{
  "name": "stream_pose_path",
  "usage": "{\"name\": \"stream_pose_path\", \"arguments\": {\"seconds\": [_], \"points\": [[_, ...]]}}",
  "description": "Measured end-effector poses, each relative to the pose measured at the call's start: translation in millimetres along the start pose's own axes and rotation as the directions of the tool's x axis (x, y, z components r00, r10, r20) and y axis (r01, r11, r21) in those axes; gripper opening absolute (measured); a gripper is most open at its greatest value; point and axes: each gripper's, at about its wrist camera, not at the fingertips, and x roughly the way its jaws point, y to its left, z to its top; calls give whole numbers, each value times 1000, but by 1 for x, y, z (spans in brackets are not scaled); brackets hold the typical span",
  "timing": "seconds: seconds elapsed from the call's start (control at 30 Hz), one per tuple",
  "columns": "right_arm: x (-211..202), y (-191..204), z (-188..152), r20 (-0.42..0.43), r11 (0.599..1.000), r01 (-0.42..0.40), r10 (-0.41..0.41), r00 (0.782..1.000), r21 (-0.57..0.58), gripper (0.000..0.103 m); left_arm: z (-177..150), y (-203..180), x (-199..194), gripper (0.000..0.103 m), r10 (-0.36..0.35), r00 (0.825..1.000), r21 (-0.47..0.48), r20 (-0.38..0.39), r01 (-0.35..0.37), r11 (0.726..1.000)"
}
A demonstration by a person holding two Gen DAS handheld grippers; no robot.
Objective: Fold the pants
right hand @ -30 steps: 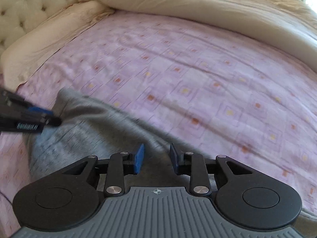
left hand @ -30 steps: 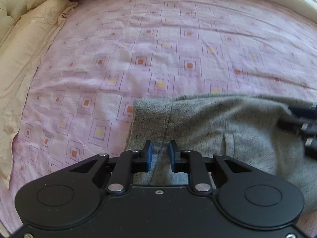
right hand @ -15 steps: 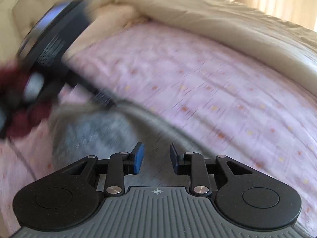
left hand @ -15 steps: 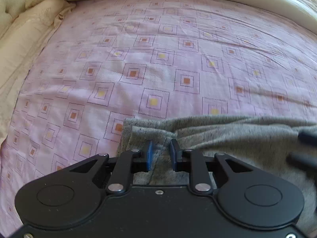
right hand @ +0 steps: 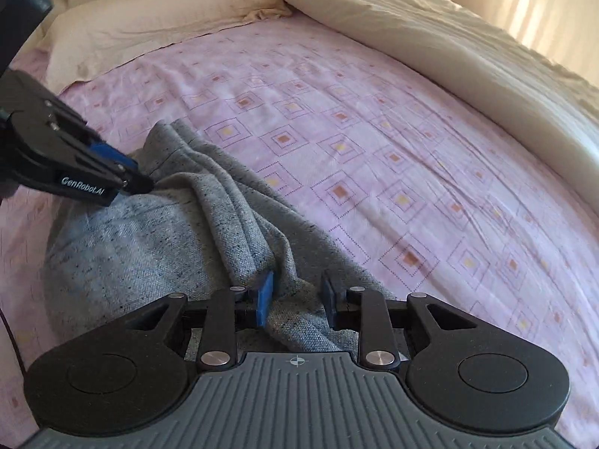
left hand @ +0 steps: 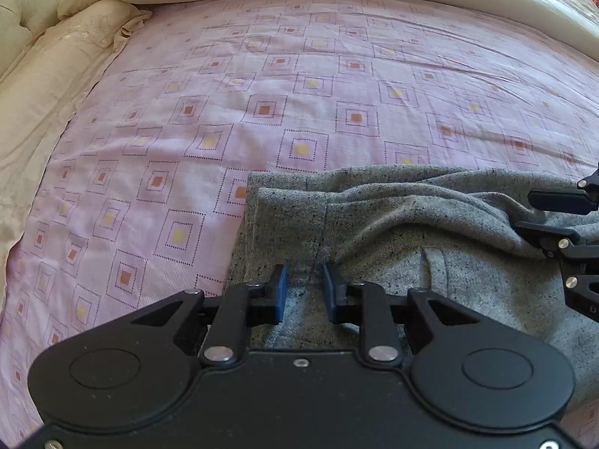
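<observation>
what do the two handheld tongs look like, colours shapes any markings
Both are matte black linkage tongs with silver pivot screws and blue pads. The left tongs have a smooth black body with two round discs; "GenRobot.AI" is printed in white on their side. The right tongs have a ribbed grey body with a crosshair mark.

One legible marking: "GenRobot.AI" in white lettering on the black side of the left gripper [right hand: 140, 183], at scene left.
</observation>
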Motion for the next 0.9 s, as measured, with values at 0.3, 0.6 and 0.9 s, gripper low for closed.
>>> {"name": "stream_pose_path", "arguments": {"seconds": [0.3,0.6,0.9], "points": [[2,10,5,46,977,-11,21,999,-214,27,-3,0,0,34,-2,1000,5,17,2,1000],[11,14,15,-14,922,-196,203,979,-334,24,-4,-1,0,34,4,1000,6,19,-4,1000],[-2,-30,32,85,971,-233,229,970,50,24,-4,0,-1,34,-2,1000,2,22,2,1000]]}}
